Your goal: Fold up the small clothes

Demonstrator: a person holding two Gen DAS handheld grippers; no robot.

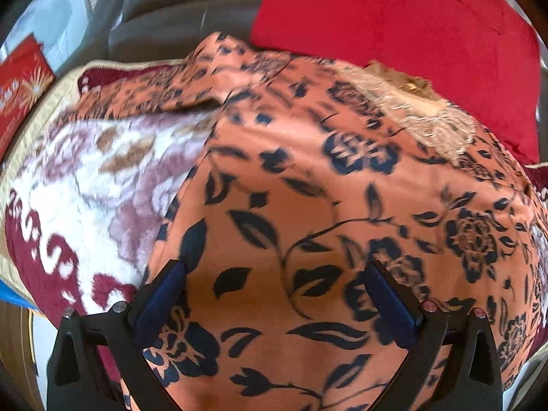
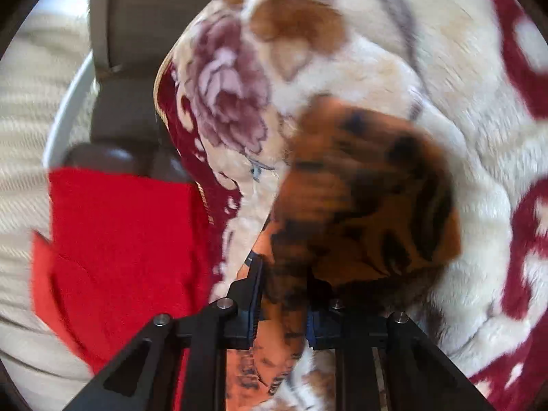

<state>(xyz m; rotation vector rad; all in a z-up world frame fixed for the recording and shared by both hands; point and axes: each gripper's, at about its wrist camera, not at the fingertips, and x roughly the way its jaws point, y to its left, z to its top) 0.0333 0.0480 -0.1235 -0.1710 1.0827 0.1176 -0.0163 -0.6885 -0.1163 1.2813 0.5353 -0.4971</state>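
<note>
**Orange floral garment spread on blanket, one part pinched in my right tool**

Orange fabric with a dark blue flower-and-leaf print, a small garment (image 1: 308, 178), lies spread over a plush blanket (image 1: 85, 178) patterned in cream, mauve and maroon. A pale lace-like trim (image 1: 421, 116) sits at the garment's far edge, next to a red cushion (image 1: 394, 27). A grey sofa (image 1: 178, 3) shows beyond the blanket, and a red printed box (image 1: 20, 85) lies at the far left.

My left tool (image 1: 277, 267) hangs over the garment with its jaws wide apart; the blue pads (image 1: 164, 294) grip nothing. I cannot tell whether the tips touch the cloth.

My right tool (image 2: 284, 294) has its jaws drawn together on a bunched part of the same garment (image 2: 363, 188). The cloth rises from between the jaws, blurred, in front of the blanket (image 2: 376, 51). The red cushion (image 2: 120, 239) lies to the left in this view.
</note>
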